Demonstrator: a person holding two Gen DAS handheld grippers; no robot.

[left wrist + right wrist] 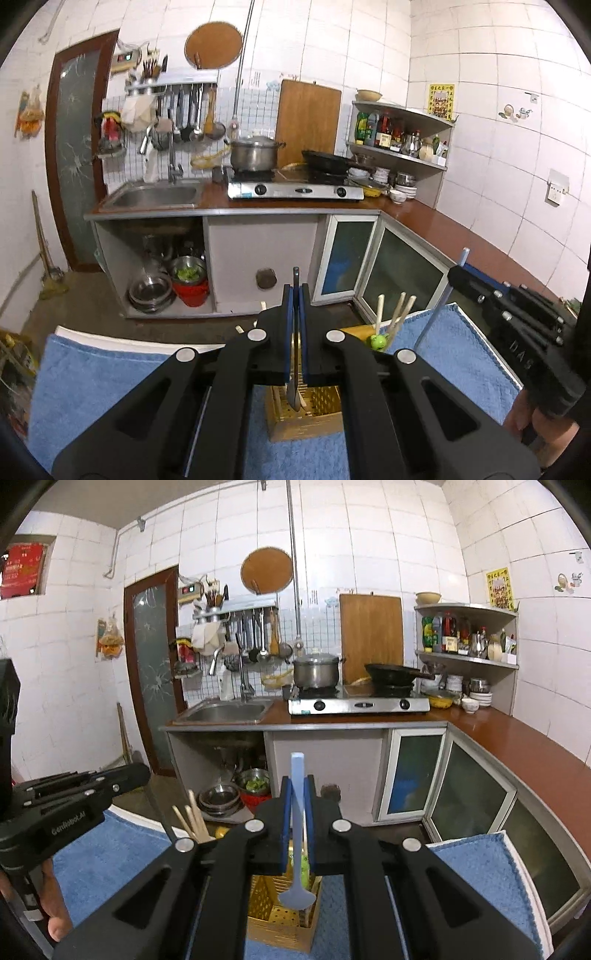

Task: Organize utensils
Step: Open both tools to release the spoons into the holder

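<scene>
Left side: the left gripper [294,295] has its fingers closed tight on the handle of a dark metal spoon [295,395]. The spoon hangs bowl down, directly above the gold perforated utensil holder [325,406]. Whether the bowl has passed below the holder's rim cannot be told from the left wrist view.

Centre: the holder stands on a blue towel [92,380] spread over the table. It appears divided into compartments. A set of pale chopsticks [397,310] leans out of its far right part, beside a small green item [378,341] that I cannot identify.

Right side: the right gripper [297,786] has its fingers pressed together on the handle of a light blue spoon [297,895]. This spoon also hangs bowl down, over the near part of the holder; its bowl looks level with the rim or just above it.

Assessment: the step in hand is placement of both spoons into the holder. Neither is released yet. The next move calls for a straight descent of each spoon into a free compartment, clear of the chopsticks, then opening the fingers. The two grippers are close together; a collision is the main risk.
</scene>
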